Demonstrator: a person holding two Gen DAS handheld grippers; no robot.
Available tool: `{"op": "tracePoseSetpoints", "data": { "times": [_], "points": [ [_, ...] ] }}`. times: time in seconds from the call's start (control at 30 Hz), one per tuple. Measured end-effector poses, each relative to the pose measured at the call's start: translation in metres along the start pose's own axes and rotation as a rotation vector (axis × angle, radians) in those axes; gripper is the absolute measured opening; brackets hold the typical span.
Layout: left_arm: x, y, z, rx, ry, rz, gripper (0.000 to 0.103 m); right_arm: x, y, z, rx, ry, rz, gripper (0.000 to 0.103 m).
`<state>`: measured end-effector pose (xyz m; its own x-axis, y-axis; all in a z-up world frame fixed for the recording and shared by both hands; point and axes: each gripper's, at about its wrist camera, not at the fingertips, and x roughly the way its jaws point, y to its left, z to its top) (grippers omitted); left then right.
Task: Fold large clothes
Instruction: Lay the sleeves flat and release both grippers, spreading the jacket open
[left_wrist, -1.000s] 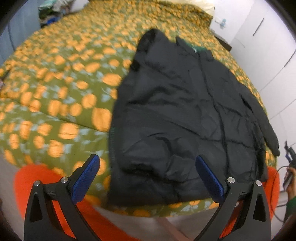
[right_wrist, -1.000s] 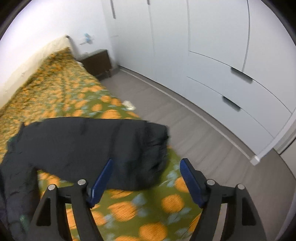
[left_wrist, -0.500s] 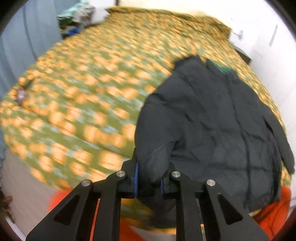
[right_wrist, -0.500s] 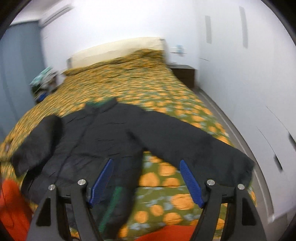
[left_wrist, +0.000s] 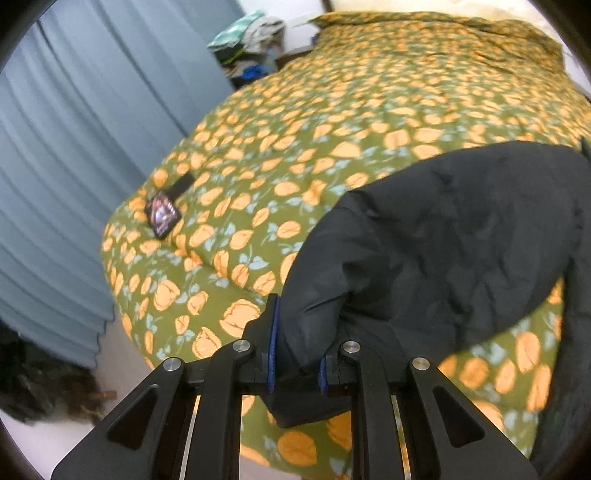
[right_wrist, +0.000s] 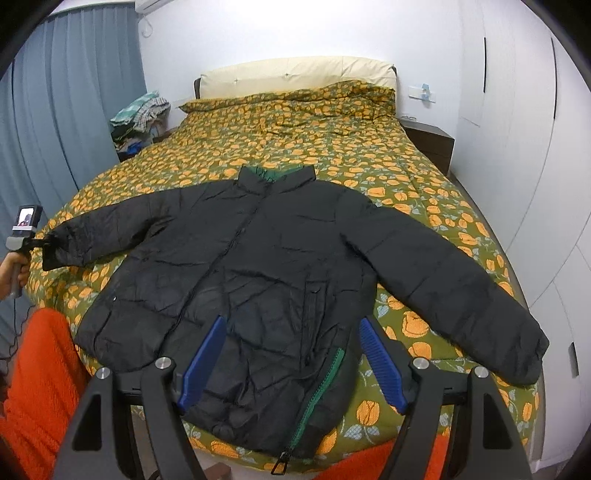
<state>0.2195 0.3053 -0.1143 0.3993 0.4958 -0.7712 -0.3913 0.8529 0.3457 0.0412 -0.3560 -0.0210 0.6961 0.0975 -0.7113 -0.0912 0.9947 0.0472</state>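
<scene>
A black puffer jacket with a green lining lies front up on the bed, both sleeves spread out. My left gripper is shut on the cuff of the jacket's left sleeve and holds it out over the bed's left edge; it also shows in the right wrist view. My right gripper is open and empty, above the jacket's hem near the front edge of the bed. The right sleeve lies stretched toward the bed's right corner.
The bed's olive quilt with orange flowers stretches back to a cream headboard. Blue curtains hang on the left. A clothes pile sits back left. White wardrobes and a nightstand stand on the right. A small dark object lies on the quilt.
My left gripper closed on the left sleeve's cuff and pulled it out leftward, straightening the sleeve. My right gripper swung from the right sleeve to face the jacket's hem, still open.
</scene>
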Motion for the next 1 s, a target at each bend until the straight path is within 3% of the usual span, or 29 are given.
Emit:
{"op": "tracePoseSetpoints", "data": {
  "times": [0.1, 0.23, 0.37, 0.43, 0.57, 0.67, 0.73, 0.83, 0.87, 0.9, 0.93, 0.97, 1.0],
  "points": [
    [0.016, 0.004, 0.002, -0.040, 0.030, -0.005, 0.025, -0.003, 0.000, 0.000, -0.008, 0.017, -0.016, 0.076],
    [0.015, 0.016, -0.007, -0.081, 0.032, 0.035, 0.065, -0.009, -0.017, -0.001, 0.017, 0.041, -0.069, 0.076],
    [-0.011, 0.023, -0.022, -0.076, -0.014, -0.007, 0.067, -0.003, -0.048, -0.011, 0.090, 0.120, -0.143, 0.078],
    [-0.030, 0.020, -0.031, -0.076, -0.017, -0.110, 0.068, 0.009, -0.061, -0.023, 0.142, 0.187, -0.133, 0.078],
    [-0.073, -0.028, -0.060, 0.047, 0.066, -0.489, 0.081, 0.049, -0.052, -0.046, 0.226, 0.304, 0.053, 0.078],
    [-0.093, -0.077, -0.088, 0.160, 0.145, -0.649, 0.081, 0.083, -0.049, -0.067, 0.277, 0.408, 0.107, 0.078],
    [-0.096, -0.115, -0.109, 0.229, 0.227, -0.714, 0.081, 0.102, -0.052, -0.080, 0.343, 0.459, 0.151, 0.078],
    [-0.085, -0.153, -0.132, 0.292, 0.311, -0.707, 0.081, 0.113, -0.058, -0.093, 0.416, 0.493, 0.208, 0.078],
    [-0.078, -0.164, -0.138, 0.312, 0.335, -0.676, 0.079, 0.112, -0.058, -0.093, 0.405, 0.488, 0.209, 0.067],
    [-0.073, -0.169, -0.141, 0.318, 0.352, -0.663, 0.076, 0.109, -0.058, -0.094, 0.384, 0.478, 0.200, 0.042],
    [-0.069, -0.173, -0.143, 0.318, 0.365, -0.663, 0.065, 0.106, -0.058, -0.092, 0.364, 0.471, 0.178, 0.033],
    [-0.065, -0.176, -0.145, 0.316, 0.380, -0.695, 0.040, 0.103, -0.059, -0.092, 0.358, 0.466, 0.176, 0.028],
    [-0.064, -0.178, -0.147, 0.315, 0.393, -0.727, 0.026, 0.102, -0.060, -0.092, 0.357, 0.461, 0.186, 0.022]
  ]
}}
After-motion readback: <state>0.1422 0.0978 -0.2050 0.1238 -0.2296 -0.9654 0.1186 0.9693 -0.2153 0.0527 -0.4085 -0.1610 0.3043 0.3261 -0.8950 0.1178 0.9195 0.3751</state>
